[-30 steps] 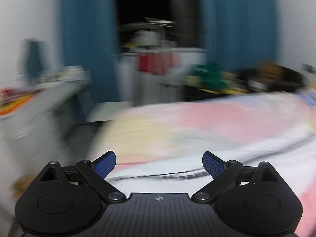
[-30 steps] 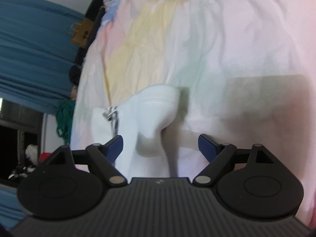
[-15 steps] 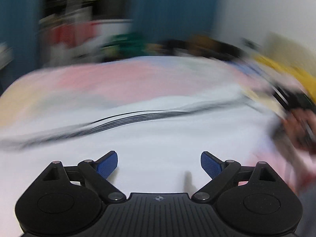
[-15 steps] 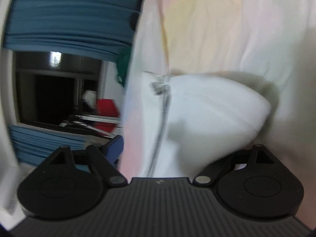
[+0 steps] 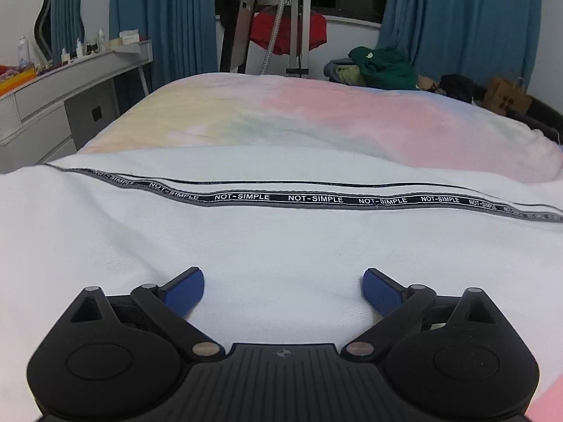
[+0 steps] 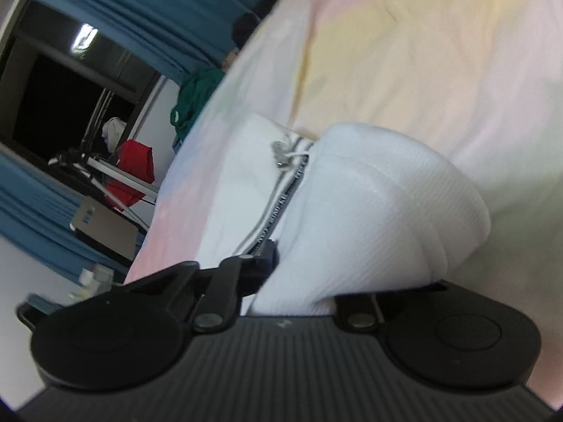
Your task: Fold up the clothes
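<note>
Bed (image 5: 352, 112); white jacket (image 6: 369, 211) in right hand-held gripper (image 6: 302, 281).

Ahead of the left gripper (image 5: 283, 290), whose fingers stand wide apart, the white jacket (image 5: 281, 246) lies flat with nothing standing on it, and the bedspread (image 5: 316, 116) beyond is bare up to a green heap (image 5: 383, 66). The right gripper (image 6: 302, 281) has white cloth bunched between its fingers, blocking its front.

"NOT-SIMPLE" repeats in white along black zipper tape (image 5: 309, 198) on white garment (image 5: 281, 246).
</note>
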`<act>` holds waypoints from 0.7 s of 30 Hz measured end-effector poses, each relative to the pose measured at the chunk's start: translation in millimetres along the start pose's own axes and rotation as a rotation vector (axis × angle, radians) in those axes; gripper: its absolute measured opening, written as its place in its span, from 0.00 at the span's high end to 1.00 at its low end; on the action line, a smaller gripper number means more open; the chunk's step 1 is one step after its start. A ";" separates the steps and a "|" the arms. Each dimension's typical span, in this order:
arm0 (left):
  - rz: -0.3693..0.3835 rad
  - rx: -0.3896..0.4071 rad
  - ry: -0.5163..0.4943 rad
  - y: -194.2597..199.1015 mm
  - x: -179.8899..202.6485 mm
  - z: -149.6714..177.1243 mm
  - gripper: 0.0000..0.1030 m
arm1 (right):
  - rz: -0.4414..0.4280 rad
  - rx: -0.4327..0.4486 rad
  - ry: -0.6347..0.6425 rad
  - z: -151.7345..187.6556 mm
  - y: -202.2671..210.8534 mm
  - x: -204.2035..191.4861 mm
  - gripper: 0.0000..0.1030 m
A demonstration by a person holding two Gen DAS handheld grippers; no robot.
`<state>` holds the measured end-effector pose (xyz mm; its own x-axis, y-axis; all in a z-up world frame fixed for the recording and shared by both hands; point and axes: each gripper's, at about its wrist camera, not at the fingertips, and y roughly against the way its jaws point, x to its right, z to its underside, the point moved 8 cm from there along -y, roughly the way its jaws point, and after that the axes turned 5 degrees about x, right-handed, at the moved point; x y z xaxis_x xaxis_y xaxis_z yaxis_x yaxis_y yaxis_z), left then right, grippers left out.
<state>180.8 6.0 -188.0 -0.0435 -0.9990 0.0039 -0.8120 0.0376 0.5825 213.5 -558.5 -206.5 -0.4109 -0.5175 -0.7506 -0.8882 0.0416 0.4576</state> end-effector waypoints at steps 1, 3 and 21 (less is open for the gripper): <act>0.003 -0.003 0.000 -3.9 0.8 0.4 0.03 | 0.002 0.017 0.014 -2.7 4.4 -6.4 0.84; 0.011 -0.009 0.009 -14.3 1.4 1.6 0.03 | -0.008 0.068 0.053 -6.4 17.6 -24.9 0.85; 0.080 0.125 0.266 57.4 -66.2 -54.7 0.04 | -0.296 0.170 1.166 281.3 76.2 -272.1 0.86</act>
<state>168.9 73.1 -110.4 0.0303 -0.9628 0.2686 -0.8783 0.1027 0.4670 199.8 -174.1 -101.4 0.1665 -0.9806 0.1034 -0.9679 -0.1425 0.2069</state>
